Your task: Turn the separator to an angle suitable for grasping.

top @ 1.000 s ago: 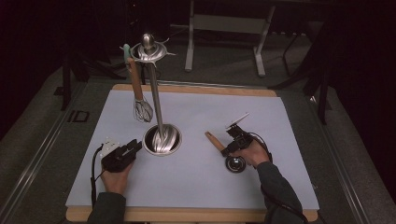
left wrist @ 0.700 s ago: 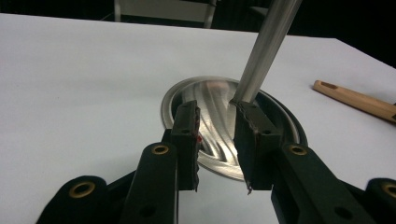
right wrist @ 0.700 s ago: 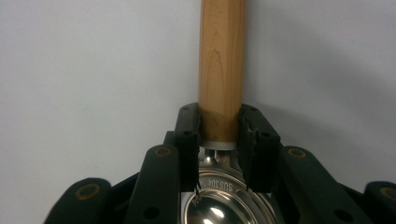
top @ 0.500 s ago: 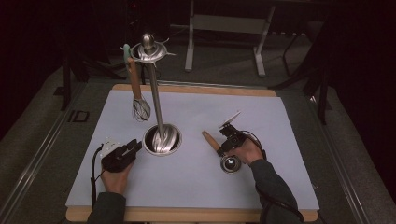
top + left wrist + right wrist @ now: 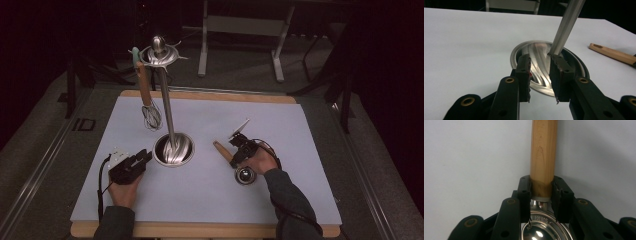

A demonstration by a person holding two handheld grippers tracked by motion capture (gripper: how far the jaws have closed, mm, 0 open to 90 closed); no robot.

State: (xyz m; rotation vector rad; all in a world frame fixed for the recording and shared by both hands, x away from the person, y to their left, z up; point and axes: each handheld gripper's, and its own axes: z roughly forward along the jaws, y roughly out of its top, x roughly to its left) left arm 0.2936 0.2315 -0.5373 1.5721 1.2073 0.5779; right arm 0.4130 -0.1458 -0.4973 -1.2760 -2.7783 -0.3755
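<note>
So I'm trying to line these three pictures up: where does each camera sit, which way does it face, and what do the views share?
High view: above the person's side of the table, looking forward and down; both forearms, the left gripper and the right gripper show.
Left gripper view: rides the left gripper, looks along its fingers at the utensil stand's base.
Right gripper view: rides the right gripper, whose fingers clamp the ladle's wooden handle.
Shared: the stand and wooden handle appear in the high and left gripper views.
</note>
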